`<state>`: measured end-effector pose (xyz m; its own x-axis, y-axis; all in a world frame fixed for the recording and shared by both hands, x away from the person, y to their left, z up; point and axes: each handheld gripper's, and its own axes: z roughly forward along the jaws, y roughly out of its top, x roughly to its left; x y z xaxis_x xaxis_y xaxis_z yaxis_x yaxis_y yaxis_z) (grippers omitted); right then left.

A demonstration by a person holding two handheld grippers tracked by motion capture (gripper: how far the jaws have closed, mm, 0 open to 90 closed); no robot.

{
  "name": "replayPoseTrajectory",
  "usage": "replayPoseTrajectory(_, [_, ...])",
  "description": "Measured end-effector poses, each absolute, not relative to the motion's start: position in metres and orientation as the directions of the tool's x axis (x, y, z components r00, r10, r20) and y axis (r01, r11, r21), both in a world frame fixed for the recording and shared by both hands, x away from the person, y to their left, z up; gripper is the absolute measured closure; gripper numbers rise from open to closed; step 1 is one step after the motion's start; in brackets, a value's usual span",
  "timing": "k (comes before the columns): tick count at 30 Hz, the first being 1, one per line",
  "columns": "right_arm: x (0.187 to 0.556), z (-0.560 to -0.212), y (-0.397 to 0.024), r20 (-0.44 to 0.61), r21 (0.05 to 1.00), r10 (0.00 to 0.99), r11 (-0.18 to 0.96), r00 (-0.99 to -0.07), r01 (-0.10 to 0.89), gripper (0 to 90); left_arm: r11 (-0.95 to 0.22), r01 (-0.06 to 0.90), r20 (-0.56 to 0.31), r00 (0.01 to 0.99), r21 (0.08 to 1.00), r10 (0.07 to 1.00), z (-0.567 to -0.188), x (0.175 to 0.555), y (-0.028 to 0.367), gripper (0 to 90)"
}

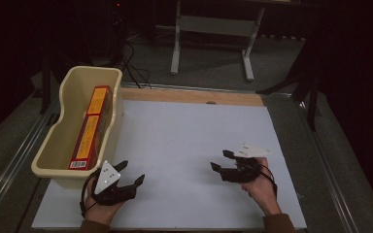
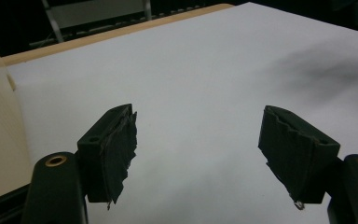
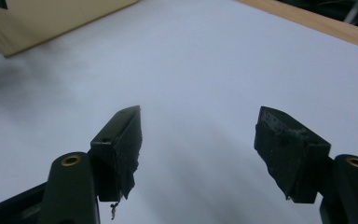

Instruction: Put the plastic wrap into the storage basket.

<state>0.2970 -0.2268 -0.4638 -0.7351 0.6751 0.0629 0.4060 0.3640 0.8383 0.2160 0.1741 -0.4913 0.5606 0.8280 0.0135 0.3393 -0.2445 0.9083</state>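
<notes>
The red and yellow box (image 1: 92, 127) lies lengthwise inside the cream plastic tub (image 1: 63, 104), which stands along the left edge of the white tabletop (image 1: 184, 141), its near end close to the near left corner. Just beside that near end, the left tool (image 1: 132, 173) rests low over the tabletop in the person's left hand (image 1: 100, 209), a grey three-cornered plate on top; its jaws stand wide apart with bare white surface between them, as the left gripper view (image 2: 198, 154) shows. Well apart, toward the near right corner, the right tool (image 1: 221, 160) sits in the right hand (image 1: 261, 187), pointing left toward the tub, jaws spread and holding nothing (image 3: 198, 149).
</notes>
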Motion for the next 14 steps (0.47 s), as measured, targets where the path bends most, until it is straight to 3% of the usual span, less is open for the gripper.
replayPoseTrajectory(6, [0.262,-0.48,-0.283,0.106,0.922,0.731,0.181,-0.674,0.341,30.7,-0.242,0.34,0.016,0.551,0.909,0.835,-0.493,0.216,0.173,27.6])
replayPoseTrajectory(11, [0.251,-0.482,-0.295,0.099,0.931,0.745,0.164,-0.659,0.326,29.7,-0.253,0.337,0.027,0.553,0.907,0.833,-0.492,0.215,0.171,27.5])
replayPoseTrajectory(14, [0.248,-0.489,-0.295,0.042,0.911,0.746,0.245,-0.665,0.333,28.4,-0.263,0.343,0.031,0.556,0.902,0.831,-0.493,0.216,0.168,27.5])
